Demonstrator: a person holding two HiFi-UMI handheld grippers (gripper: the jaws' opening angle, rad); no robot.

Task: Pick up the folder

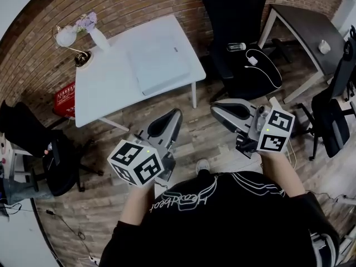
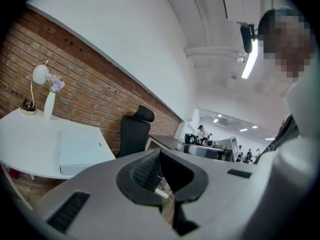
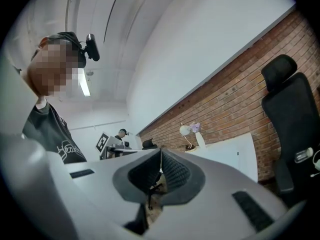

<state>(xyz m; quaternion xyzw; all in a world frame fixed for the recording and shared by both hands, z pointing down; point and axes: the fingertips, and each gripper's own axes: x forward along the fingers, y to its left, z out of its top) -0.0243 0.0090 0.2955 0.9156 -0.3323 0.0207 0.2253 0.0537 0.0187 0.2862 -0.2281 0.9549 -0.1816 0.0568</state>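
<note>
Two grippers are held out in front of the person, short of the white table. The left gripper has its ribbed pads pressed together with nothing between them. The right gripper is closed in the same way and is also empty. Neither touches anything.

One white folder lies flat on the right half of the table, along the edge that faces the black office chair, well apart from both grippers. One lamp and one vase with pale flowers stand at the table's far left corner, by the brick wall.

Only the head view shows both grippers at once, the folder from above and one white cable on the chair seat, beside one bottle. The left gripper view shows the folder's edge side-on, and distant people in a lit room beyond a dark desk. The right gripper view shows the table from the chair's side and the person's black shirt.
</note>
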